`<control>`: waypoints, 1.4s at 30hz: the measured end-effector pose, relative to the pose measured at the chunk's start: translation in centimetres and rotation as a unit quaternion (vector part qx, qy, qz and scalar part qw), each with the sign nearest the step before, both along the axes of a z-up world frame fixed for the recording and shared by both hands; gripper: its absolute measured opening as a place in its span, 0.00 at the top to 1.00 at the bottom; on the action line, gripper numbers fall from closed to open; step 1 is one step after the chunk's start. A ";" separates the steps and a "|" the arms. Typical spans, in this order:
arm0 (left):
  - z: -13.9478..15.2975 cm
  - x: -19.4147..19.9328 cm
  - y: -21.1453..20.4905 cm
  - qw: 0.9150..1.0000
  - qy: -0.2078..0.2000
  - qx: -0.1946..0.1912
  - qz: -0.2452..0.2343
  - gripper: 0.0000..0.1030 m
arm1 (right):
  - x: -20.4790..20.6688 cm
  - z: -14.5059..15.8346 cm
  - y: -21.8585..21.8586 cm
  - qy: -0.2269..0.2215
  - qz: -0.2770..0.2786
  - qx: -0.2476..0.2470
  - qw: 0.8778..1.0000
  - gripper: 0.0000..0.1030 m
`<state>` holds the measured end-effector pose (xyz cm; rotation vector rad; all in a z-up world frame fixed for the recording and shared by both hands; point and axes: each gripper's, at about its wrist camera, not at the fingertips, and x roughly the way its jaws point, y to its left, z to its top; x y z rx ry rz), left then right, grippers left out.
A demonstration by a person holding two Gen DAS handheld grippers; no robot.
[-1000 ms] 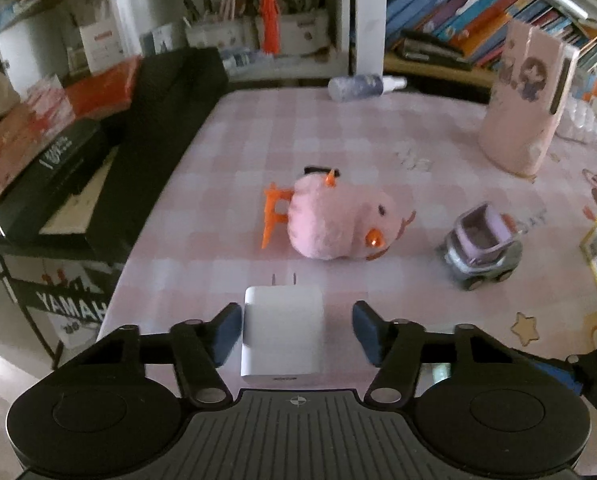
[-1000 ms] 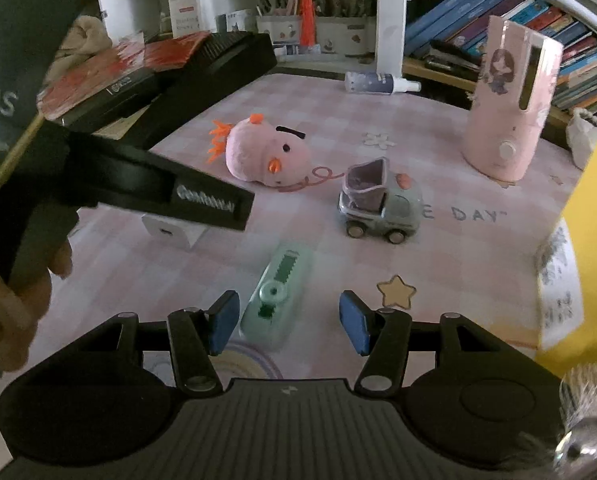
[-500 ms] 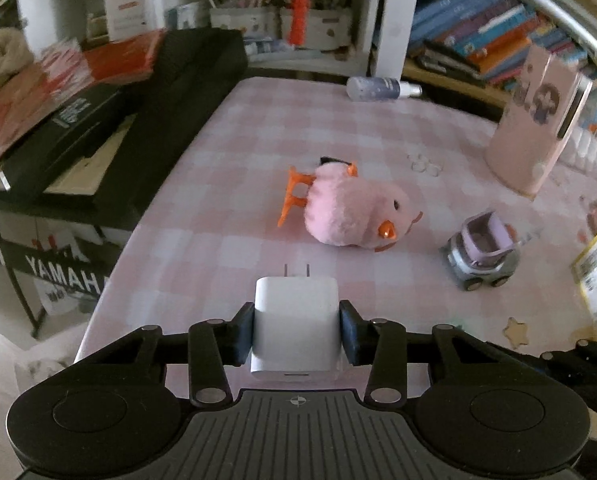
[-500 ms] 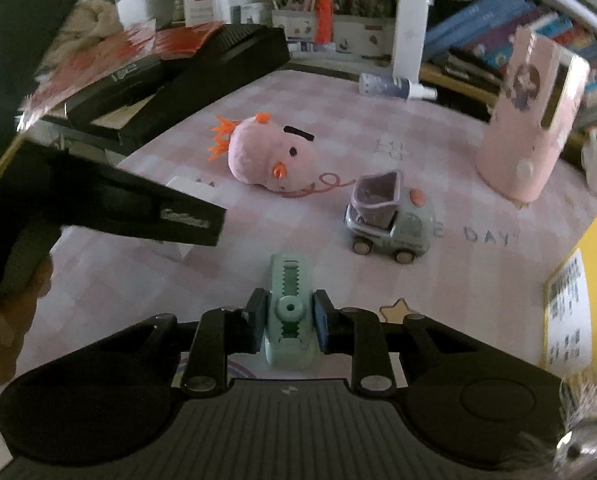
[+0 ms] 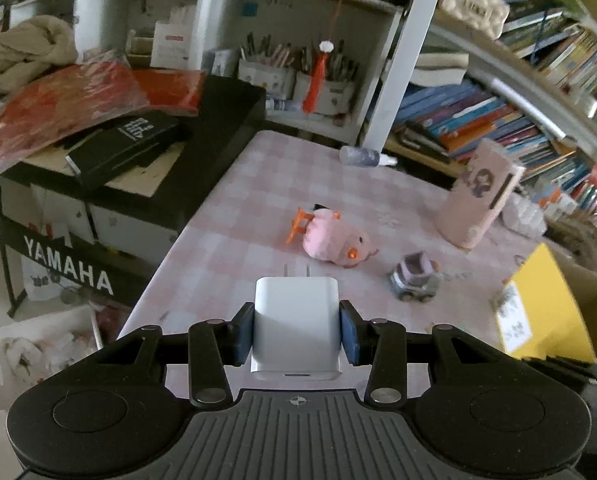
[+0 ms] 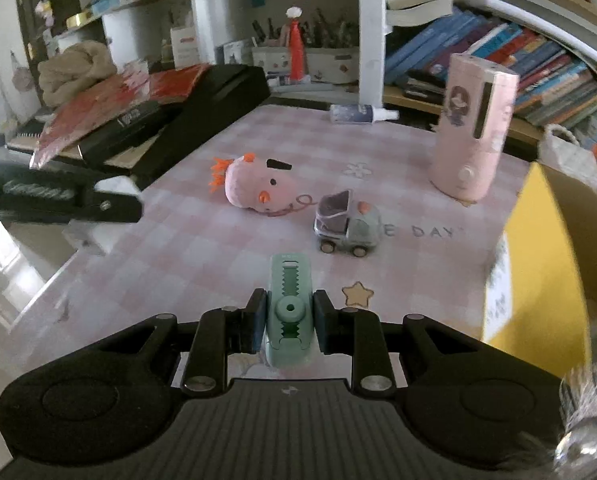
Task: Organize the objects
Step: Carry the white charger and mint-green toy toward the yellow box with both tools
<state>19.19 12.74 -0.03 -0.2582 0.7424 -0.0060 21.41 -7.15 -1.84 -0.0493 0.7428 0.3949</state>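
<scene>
My left gripper (image 5: 297, 330) is shut on a white plug charger (image 5: 296, 320), prongs pointing away, lifted above the pink checked table (image 5: 234, 216). A mint-green correction-tape dispenser (image 6: 289, 312) is clamped lengthwise in my right gripper (image 6: 289, 322), also raised off the table. Out on the cloth lie a pink plush chick (image 5: 332, 242) (image 6: 258, 186) and a small grey toy car (image 5: 414, 278) (image 6: 348, 222). In the right wrist view the left gripper (image 6: 98, 200) shows at the left edge with the white charger between its fingers.
A tall pink device (image 6: 472, 136) stands at the back right, a spray bottle (image 6: 358, 114) lies at the far edge. An open yellow cardboard box (image 6: 538, 256) fills the right side. A black keyboard case (image 5: 146, 152) and bookshelves (image 5: 478, 112) border the table.
Both grippers closed on their objects, the left on the charger, the right on the green dispenser, and then lifted them up off the table; the views now look from higher.
</scene>
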 end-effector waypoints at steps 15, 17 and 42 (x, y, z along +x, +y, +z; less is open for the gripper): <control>1.4 -9.9 1.1 0.998 -0.028 -0.016 -0.054 0.60 | -9.4 2.6 1.5 -0.011 -0.044 0.024 0.999 0.78; 1.2 -10.9 1.3 0.998 -0.024 -0.018 -0.063 0.60 | -10.9 2.7 1.7 -0.011 -0.057 0.016 0.998 0.78; 0.6 -15.6 -5.4 0.969 -0.023 -0.027 -0.244 0.60 | -22.8 1.7 -5.8 0.011 -0.264 0.050 0.963 0.78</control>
